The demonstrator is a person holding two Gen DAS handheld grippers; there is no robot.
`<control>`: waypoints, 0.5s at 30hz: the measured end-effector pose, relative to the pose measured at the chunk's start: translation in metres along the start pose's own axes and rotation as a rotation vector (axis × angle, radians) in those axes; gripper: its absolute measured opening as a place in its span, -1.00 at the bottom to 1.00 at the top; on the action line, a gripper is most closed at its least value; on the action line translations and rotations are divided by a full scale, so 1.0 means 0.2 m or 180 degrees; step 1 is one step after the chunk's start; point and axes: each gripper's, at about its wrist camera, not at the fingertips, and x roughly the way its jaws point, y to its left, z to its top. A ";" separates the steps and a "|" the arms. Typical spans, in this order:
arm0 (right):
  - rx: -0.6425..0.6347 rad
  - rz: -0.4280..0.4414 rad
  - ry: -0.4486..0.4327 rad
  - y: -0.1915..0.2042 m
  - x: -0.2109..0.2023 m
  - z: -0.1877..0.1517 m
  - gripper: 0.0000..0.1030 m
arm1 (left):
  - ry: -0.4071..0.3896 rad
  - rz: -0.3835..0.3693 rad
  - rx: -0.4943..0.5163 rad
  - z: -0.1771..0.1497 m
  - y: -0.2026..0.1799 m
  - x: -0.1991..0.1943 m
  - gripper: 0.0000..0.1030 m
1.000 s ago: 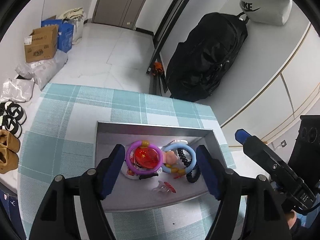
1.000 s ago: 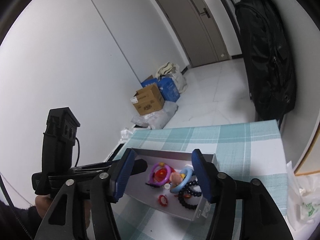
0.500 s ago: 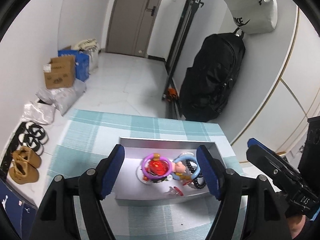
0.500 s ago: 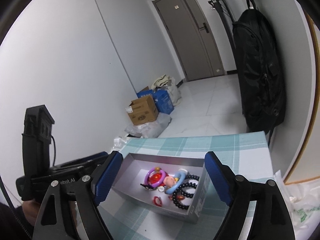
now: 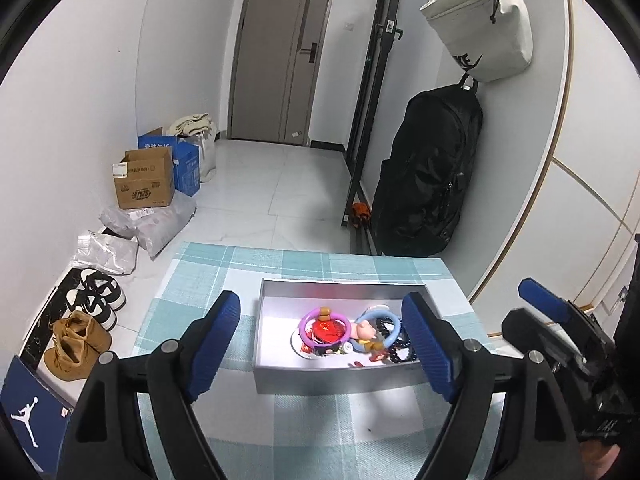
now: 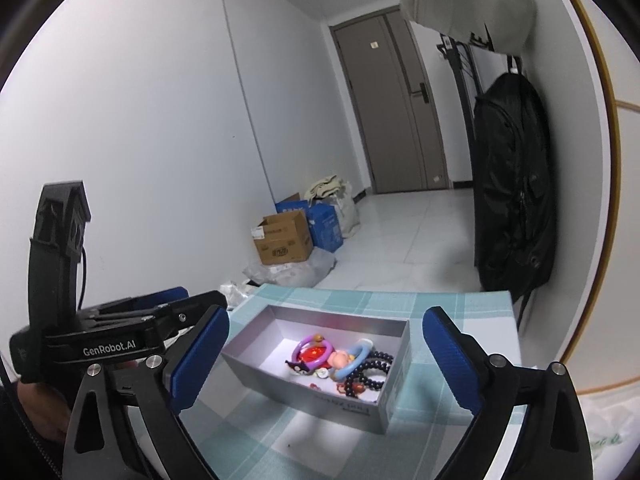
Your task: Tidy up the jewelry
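A grey open box (image 5: 276, 376) (image 6: 260, 372) stands on the checked teal tablecloth (image 5: 320, 420). Inside lie a purple bracelet (image 5: 306, 320) (image 6: 300, 350), a blue bracelet (image 5: 394, 330) (image 6: 358, 358), a black bead bracelet (image 5: 400, 354) (image 6: 368, 376), a small pink figure (image 5: 364, 332) (image 6: 340, 360) and small red pieces. My left gripper (image 5: 320, 344) is open and empty, above and in front of the box. My right gripper (image 6: 324, 364) is open and empty, held back from the box; it also shows at the right of the left wrist view (image 5: 560, 328).
The table ends just behind the box. On the floor to the left lie shoes (image 5: 92, 300), plastic bags (image 5: 148, 224) and cardboard boxes (image 5: 144, 180). A black backpack (image 5: 428, 176) and a white bag (image 5: 484, 24) hang on the right wall.
Both grippers have pulled back and up from the box, so it looks smaller. The right gripper's jaws have opened wider. The jewelry in the box has not moved.
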 end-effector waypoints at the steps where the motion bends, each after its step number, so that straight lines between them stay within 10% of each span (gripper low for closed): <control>1: -0.0020 -0.0003 -0.0001 0.00 -0.01 0.00 0.94 | -0.0024 0.0025 0.0012 0.00 -0.01 -0.01 0.55; 15: -0.0127 -0.0030 -0.0013 0.05 -0.14 -0.05 1.00 | -0.0157 0.0140 0.0037 -0.06 -0.03 -0.15 0.56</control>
